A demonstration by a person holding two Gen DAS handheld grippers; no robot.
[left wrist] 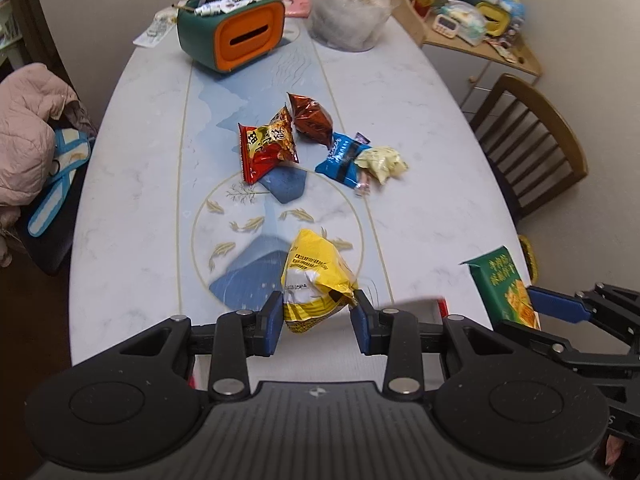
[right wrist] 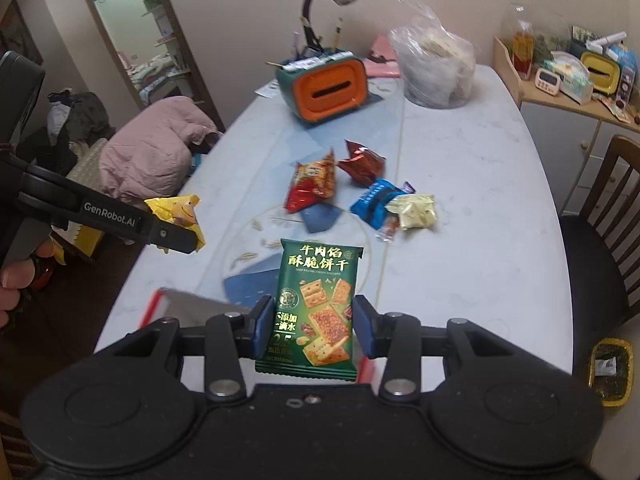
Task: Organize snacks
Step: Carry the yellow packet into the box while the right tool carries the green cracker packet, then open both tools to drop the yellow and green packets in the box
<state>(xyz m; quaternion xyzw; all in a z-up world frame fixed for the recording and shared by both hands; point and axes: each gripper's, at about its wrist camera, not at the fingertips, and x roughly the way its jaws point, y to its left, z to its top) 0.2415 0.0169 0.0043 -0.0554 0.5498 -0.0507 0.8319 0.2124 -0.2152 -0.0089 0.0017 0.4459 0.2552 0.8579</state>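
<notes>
My left gripper [left wrist: 317,318] is shut on a yellow snack packet [left wrist: 314,276], held above the near end of the table; the packet also shows in the right wrist view [right wrist: 178,216]. My right gripper [right wrist: 309,326] is shut on a green cracker packet [right wrist: 316,304], held upright; it also shows in the left wrist view [left wrist: 505,284]. On the table lie a red packet [left wrist: 267,148], a brown packet [left wrist: 310,118], a blue packet [left wrist: 343,156] and a pale green packet [left wrist: 382,162]. A small wrapped candy [left wrist: 363,186] lies beside them.
A grey box with red edges [right wrist: 188,304] sits at the table's near edge below the grippers. A green-and-orange tissue box [left wrist: 232,32] and a clear plastic bag [left wrist: 348,12] stand at the far end. A wooden chair [left wrist: 528,140] stands right, a pink coat [left wrist: 32,128] left.
</notes>
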